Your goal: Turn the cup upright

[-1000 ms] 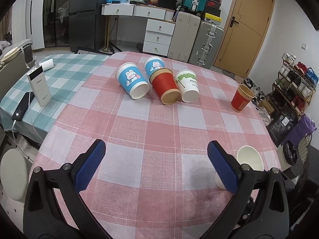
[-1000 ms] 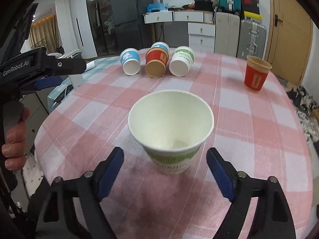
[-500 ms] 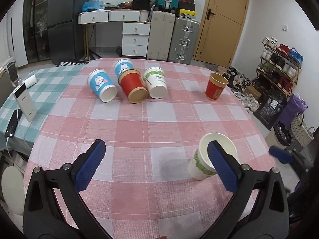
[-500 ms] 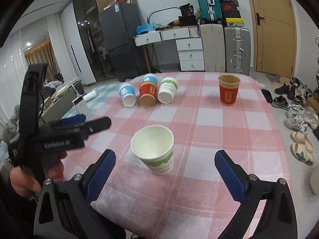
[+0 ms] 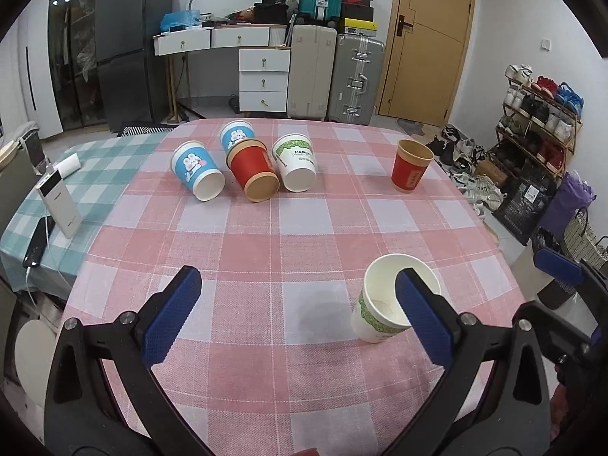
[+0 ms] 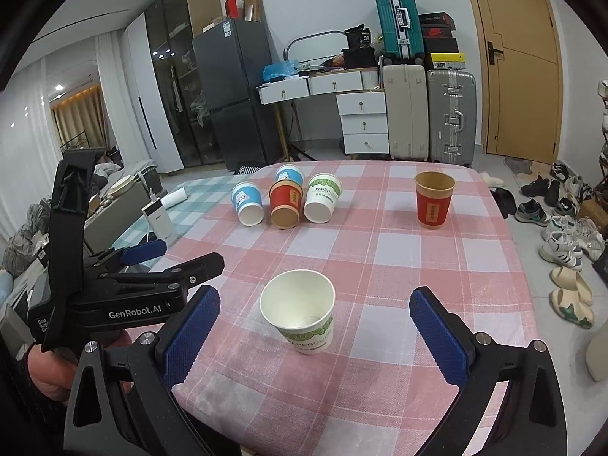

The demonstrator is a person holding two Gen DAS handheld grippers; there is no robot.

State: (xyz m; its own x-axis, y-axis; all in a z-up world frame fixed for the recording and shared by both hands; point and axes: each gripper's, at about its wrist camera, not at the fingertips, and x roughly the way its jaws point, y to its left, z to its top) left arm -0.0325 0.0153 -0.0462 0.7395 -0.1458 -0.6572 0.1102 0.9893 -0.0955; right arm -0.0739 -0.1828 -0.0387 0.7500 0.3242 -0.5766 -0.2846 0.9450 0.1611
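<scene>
A white paper cup with a green band (image 6: 300, 313) stands upright near the table's front edge; it also shows in the left wrist view (image 5: 383, 304). A red cup (image 6: 433, 199) stands upright at the right. Several cups lie on their sides at the far side: two blue rabbit cups (image 5: 197, 171), a red cup (image 5: 252, 173) and a white-green cup (image 5: 296, 167). My right gripper (image 6: 309, 338) is open and empty, just behind the white cup. My left gripper (image 5: 296, 315) is open and empty above the table's near edge.
The round table has a pink checked cloth (image 5: 304, 228). A teal-clothed surface (image 5: 91, 174) with a power bank (image 5: 60, 205) and a phone stands to the left. Suitcases, drawers and a shoe rack (image 5: 539, 114) stand beyond.
Both grippers have pulled back and up from the table. The right gripper has drawn away from the upright white cup, which stays standing.
</scene>
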